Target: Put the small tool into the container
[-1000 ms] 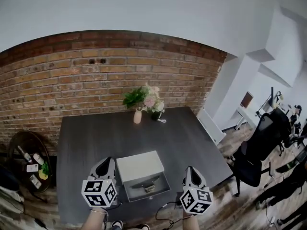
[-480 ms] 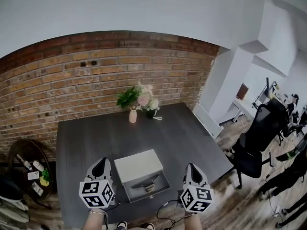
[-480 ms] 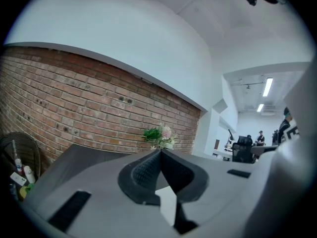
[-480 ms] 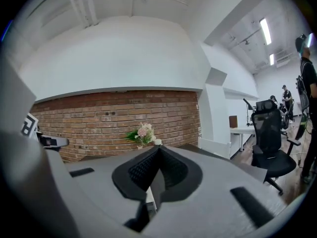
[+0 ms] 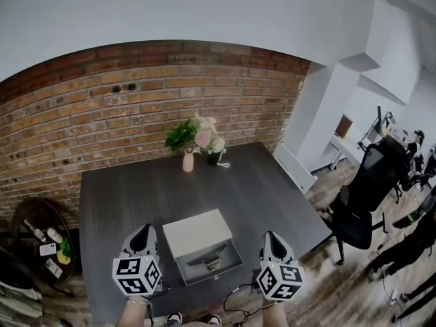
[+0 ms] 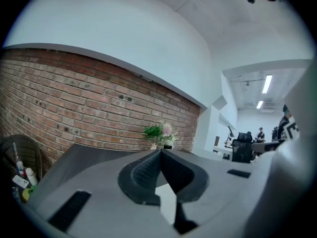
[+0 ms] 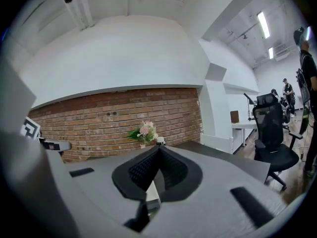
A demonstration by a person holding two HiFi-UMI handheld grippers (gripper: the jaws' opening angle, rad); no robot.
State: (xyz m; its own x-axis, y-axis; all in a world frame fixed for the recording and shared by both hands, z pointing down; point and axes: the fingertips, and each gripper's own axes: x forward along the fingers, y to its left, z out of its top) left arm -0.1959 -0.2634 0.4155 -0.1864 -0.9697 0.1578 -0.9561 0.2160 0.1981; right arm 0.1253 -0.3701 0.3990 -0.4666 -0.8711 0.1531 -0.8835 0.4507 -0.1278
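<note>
I hold my left gripper (image 5: 144, 230) pointing forward, jaws pressed together on nothing, and my right gripper (image 5: 270, 237), well apart to its right, is likewise closed and empty.

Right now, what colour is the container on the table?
The container is a pale grey-white, clearest in the head view.

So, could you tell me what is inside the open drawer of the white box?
A dark elongated tool and a small pale item lie in the drawer; its rear, under the white box, is hidden.
</note>
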